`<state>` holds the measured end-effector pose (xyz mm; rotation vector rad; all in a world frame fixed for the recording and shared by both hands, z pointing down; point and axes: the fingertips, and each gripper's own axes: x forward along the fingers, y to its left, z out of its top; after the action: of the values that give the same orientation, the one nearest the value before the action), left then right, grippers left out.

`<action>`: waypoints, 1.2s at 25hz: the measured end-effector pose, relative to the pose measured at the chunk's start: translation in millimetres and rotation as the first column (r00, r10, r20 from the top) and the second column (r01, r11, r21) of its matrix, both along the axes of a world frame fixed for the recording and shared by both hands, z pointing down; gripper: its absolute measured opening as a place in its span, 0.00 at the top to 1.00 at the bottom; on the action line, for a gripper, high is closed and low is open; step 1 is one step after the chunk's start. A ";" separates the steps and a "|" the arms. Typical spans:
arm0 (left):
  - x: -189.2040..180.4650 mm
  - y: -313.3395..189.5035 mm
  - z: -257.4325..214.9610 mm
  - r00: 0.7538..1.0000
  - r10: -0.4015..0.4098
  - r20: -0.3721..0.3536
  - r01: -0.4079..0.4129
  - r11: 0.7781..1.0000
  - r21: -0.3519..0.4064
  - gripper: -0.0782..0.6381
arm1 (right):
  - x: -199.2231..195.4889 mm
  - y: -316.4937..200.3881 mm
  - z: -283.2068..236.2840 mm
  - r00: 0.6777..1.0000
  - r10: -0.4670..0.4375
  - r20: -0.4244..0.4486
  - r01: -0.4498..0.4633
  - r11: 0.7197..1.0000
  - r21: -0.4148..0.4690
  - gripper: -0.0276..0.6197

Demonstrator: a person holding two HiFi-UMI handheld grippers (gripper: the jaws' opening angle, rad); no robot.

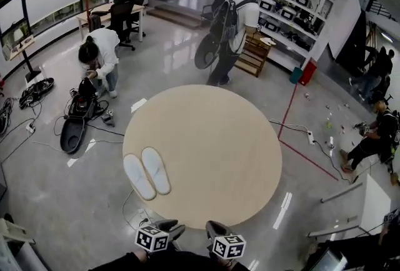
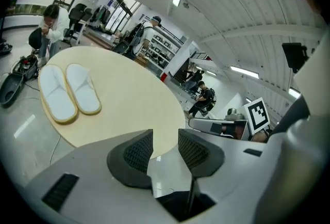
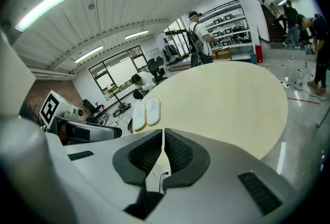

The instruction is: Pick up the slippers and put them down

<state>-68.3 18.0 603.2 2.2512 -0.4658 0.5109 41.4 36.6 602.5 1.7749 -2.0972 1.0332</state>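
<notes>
**A:** How did we have the left claw?

**B:** Spread, with a plain gap between the pads and nothing gripped. Through that gap we saw only the near rim of the desk and the floor beneath.

**A:** And the right claw?

**B:** Pressed together, the pads meeting at their tips and pinching nothing.

**A:** Where did we find the slippers?

**B:** Ahead and to the left of the left claw. They lay flat on the desk, side by side and touching along their length. From the right claw they sat farther off, ahead and left, past the body of the left claw.

**A:** How near an edge?

**B:** The outer slipper lay just inside the desk's left rim. Its partner sat a little farther in. We held both claws by the near rim, close beside each other, their marker cubes facing up.

**A:** What room did we have?

**B:** Ahead and to the right of the right claw the round tan top spread wide. Off to the left of the left claw, down on the floor, lay cables and a dark case beside a crouching person. A standing person with a backpack was beyond the far rim, well apart from both claws.
</notes>
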 end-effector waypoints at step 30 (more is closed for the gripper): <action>-2.1 -125.5 14.7 0.947 -0.314 0.075 0.314 0.949 0.014 0.66 | 5.1 -148.1 11.7 0.964 -0.263 0.027 0.262 0.965 0.022 0.92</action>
<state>-70.5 -107.5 617.9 2.1095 -0.8475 0.4304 46.5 -111.5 614.1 1.4440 -2.2882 0.9750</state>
